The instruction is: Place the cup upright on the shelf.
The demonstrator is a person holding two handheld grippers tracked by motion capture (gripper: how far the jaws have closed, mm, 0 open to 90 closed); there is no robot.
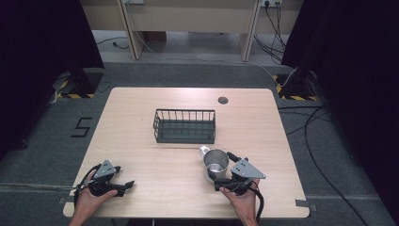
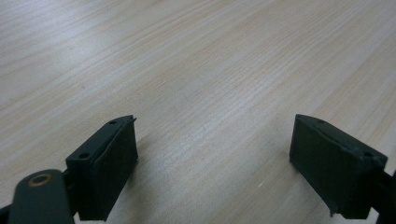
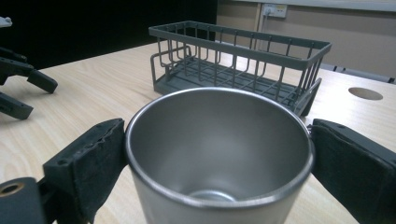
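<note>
A steel cup with a handle on its far left side stands upright on the wooden table, near the front right. My right gripper reaches around it from behind. In the right gripper view the cup sits between the jaws, and both pads lie against its sides just under the rim. My left gripper rests low at the front left, open, with bare tabletop between its jaws. The right gripper view catches that left gripper at its far left edge.
A dark wire basket stands empty at the table's middle, just beyond the cup. A round cable hole lies near the far edge. Cables trail over the floor at the right.
</note>
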